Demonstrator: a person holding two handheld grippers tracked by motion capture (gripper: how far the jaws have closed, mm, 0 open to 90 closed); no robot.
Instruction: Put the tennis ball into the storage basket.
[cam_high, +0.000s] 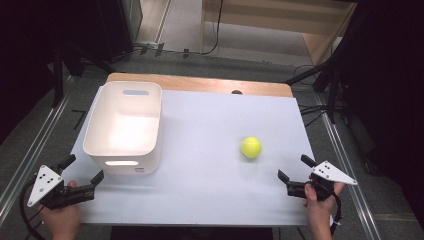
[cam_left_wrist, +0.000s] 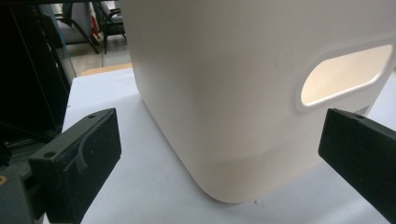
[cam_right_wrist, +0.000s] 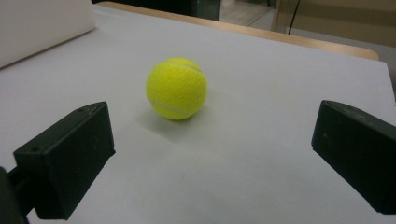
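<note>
Ball (cam_high: 251, 147): yellow tennis ball, resting on the white table top (cam_high: 210, 165) in its right half, well apart from the bin. In the right gripper view the ball (cam_right_wrist: 176, 88) sits ahead of the jaws, between their lines but beyond the tips, touching neither.
Right gripper (cam_high: 297, 168): held in the person's right hand (cam_high: 318, 200) at the near right corner of the table, jaws spread wide and empty, pointing up-left toward the ball. The ball lies near it, not within the jaws.
Bin (cam_high: 125, 127): white, open-topped, rounded corners, upright on the left half of the table, with an oval handle slot in its near wall and another in its far wall. Nothing can be made out inside it.
Left gripper (cam_high: 81, 169): held in the left hand (cam_high: 61, 217) at the near left corner, jaws released and wide apart, holding nothing. In the left gripper view the bin (cam_left_wrist: 243, 93) stands close in front of the jaws, its near corner between them, not touching them.
Table: white sheet over a wooden top, whose far edge (cam_high: 200, 82) shows as a bare strip.
Surroundings: grey floor (cam_high: 210, 62) beyond the table, with cables.
</note>
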